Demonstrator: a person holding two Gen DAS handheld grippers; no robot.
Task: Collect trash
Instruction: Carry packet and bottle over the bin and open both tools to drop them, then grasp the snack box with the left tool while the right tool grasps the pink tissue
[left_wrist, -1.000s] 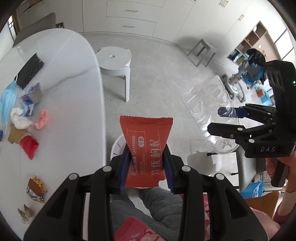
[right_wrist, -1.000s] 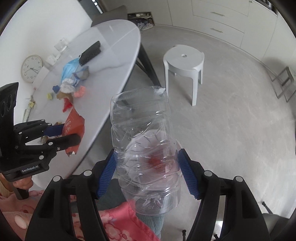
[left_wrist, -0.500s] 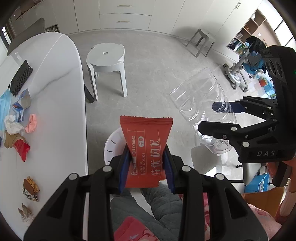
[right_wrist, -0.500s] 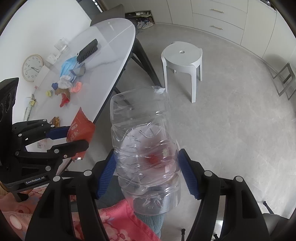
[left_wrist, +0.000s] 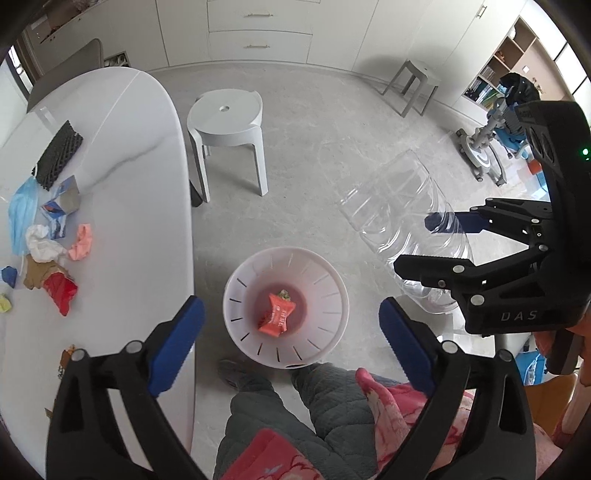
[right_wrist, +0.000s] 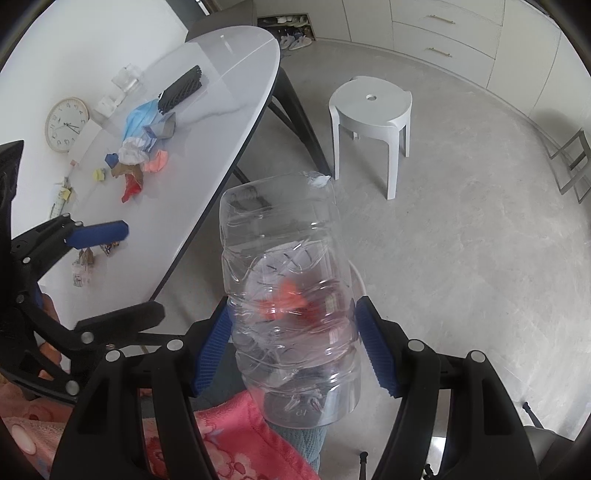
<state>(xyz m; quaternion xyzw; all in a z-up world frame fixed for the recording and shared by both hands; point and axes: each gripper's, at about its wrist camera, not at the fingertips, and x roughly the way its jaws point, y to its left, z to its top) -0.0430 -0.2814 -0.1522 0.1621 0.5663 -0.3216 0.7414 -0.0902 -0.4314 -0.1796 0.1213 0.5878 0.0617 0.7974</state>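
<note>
— How are your two grippers set?

— Your left gripper (left_wrist: 291, 325) is spread wide with nothing between its blue pads (left_wrist: 177, 345), angled downward in front of your legs (left_wrist: 280, 417).

— And your right?

— Your right gripper (right_wrist: 291, 350) is clamped across the sides of the clear plastic bottle (right_wrist: 291, 295), its blue pads (right_wrist: 212, 356) pressed against both walls, holding it tilted away from you. It sits level with and just to the right of the left one, both held out over your lap.
</note>
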